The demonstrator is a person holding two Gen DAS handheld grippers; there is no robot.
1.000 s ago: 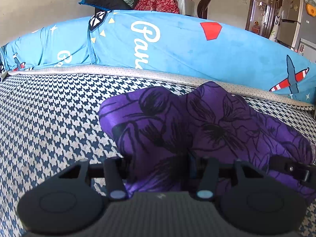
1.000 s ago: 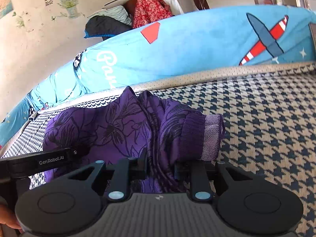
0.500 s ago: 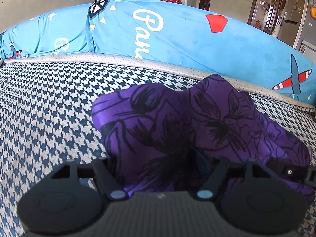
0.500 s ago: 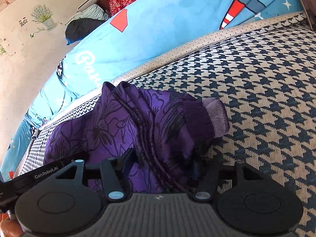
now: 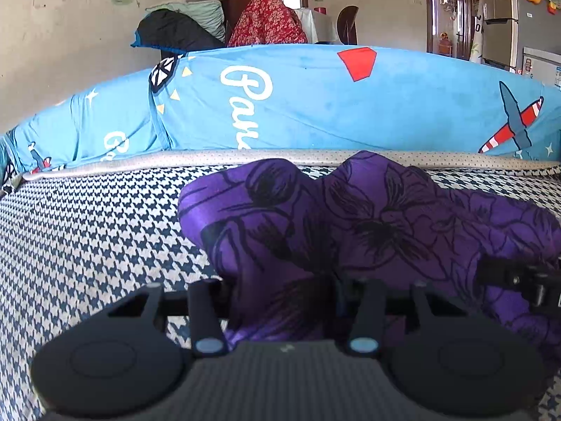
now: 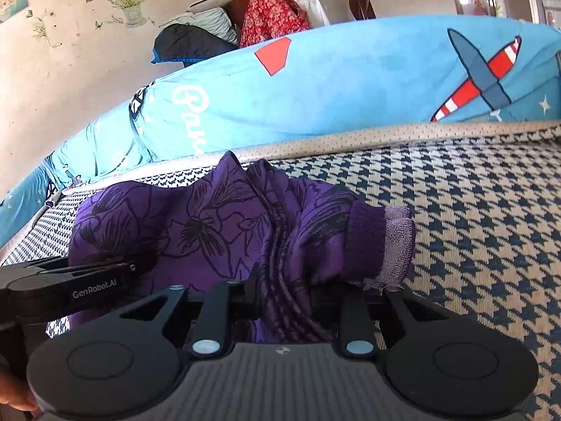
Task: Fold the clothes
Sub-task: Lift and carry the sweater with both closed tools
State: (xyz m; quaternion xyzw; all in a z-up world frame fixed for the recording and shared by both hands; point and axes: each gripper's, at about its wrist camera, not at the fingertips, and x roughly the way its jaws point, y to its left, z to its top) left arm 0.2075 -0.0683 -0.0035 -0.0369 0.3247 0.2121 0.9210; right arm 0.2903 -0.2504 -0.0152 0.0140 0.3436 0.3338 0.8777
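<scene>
A purple garment with black flower outlines (image 5: 368, 224) lies bunched on the houndstooth mattress (image 5: 87, 238). My left gripper (image 5: 284, 287) is shut on its near left edge, and cloth fills the gap and hides the fingertips. In the right wrist view the same garment (image 6: 196, 231) shows a ribbed cuff with lilac lining (image 6: 392, 242) at its right end. My right gripper (image 6: 285, 291) is shut on a gathered ridge of cloth just left of that cuff. Each gripper's finger shows in the other's view, at the garment's side.
A rolled blue quilt with plane prints (image 5: 315, 105) runs along the mattress's far edge. Behind it sit a dark pillow and a red patterned cloth (image 5: 266, 21). Bare mattress (image 6: 484, 210) spreads to the right of the garment. A hand (image 6: 14, 396) holds the left tool.
Half a second ago both grippers' fingers were splayed wider and the cameras were tipped down. Now the fingers are drawn in on the cloth again and both views are level.
</scene>
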